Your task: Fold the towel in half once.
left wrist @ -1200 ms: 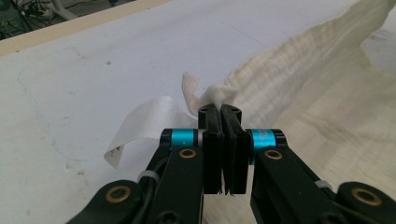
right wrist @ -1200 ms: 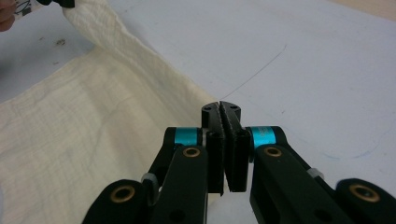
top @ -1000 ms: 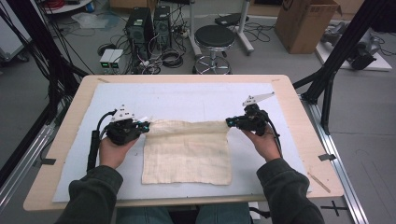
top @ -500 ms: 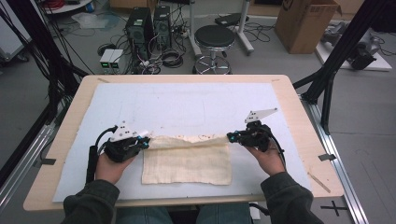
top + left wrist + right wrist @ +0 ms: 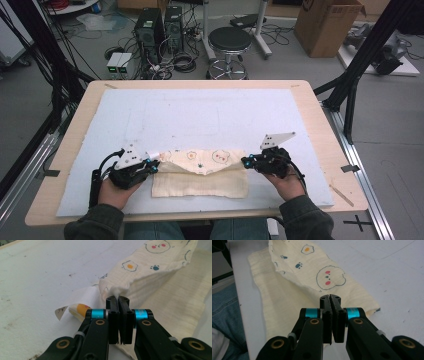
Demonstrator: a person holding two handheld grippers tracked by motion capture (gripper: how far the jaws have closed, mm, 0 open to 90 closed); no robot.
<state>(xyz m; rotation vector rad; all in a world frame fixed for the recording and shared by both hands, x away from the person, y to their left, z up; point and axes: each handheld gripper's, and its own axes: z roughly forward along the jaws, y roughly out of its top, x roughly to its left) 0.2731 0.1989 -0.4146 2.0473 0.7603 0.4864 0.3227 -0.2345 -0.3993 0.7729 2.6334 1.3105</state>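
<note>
Two grippers worked one cloth on a white mat over the wooden table, near its front edge. No readable writing anywhere; a small printed tag stuck out at the cloth's left corner, text illegible. Left gripper had its jaws pressed together on the cloth's left corner, fabric bunched right at the tips in the left gripper view. Right gripper was likewise clamped on the right corner, fabric edge pinched at the jaw tips. Cloth was cream, crinkled weave, folded over toward the person: plain side below, printed flap on top with bear faces, fried eggs and paw prints.
</note>
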